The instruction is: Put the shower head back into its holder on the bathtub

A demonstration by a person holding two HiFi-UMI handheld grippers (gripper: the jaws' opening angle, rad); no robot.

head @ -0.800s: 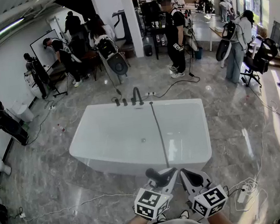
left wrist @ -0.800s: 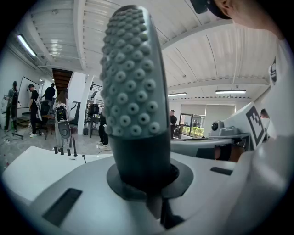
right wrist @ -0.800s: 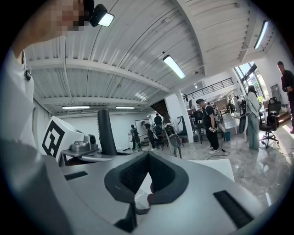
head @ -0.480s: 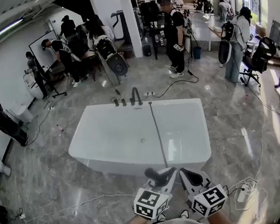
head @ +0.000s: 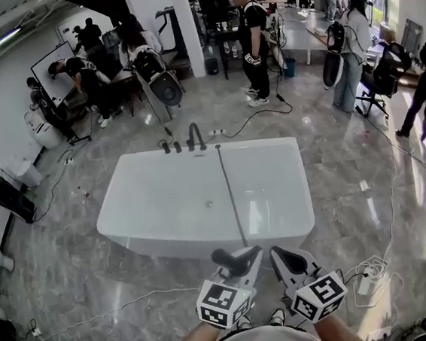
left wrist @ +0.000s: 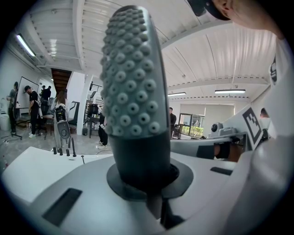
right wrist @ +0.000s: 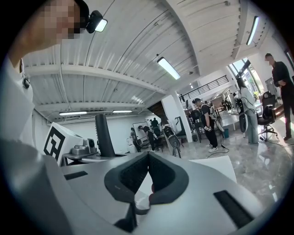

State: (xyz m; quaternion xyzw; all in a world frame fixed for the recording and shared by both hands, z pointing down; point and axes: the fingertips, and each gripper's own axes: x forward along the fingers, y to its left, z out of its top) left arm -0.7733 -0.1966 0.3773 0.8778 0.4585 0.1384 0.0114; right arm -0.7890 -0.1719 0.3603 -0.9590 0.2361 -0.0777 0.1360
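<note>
We find the shower head (left wrist: 132,82) clamped upright in the left tool (head: 242,267), just outside the near edge of the bathtub (head: 159,236), with its hose (head: 231,194) running across the tub to the far edge. The right tool (head: 284,260) is closed on nothing and sits just beside the left one. We judge the task to be at an early stage: the head is in hand but well apart from the faucet fittings (head: 193,138) on the far edge, where the holder presumably stands, so carrying, aligning and seating all remain.
</note>
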